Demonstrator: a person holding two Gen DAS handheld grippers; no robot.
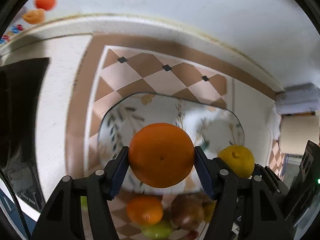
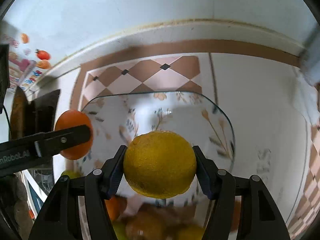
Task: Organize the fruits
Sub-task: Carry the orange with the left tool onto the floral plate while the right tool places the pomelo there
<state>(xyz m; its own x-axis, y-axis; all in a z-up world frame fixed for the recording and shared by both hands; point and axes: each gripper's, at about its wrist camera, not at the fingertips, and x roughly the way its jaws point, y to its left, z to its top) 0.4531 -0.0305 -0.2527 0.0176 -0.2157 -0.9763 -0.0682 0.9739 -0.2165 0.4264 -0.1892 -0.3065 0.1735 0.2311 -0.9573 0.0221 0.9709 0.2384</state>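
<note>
Two fruits are up in my grip at once: an orange (image 1: 161,154) pinched between my left gripper (image 1: 161,166) pads, and a lemon (image 2: 159,164) pinched in my right gripper (image 2: 160,167), both hanging over the flowered glass plate (image 1: 140,108). Below them, blurred, lies a pile of loose fruit (image 1: 144,210) on the checked tiled floor (image 1: 140,66). Both fruits are round and smooth, held only at their sides, so I think a quick swing could roll one out. My grippers hang close together and might knock, and a dropped fruit could roll off the shallow plate.
</note>
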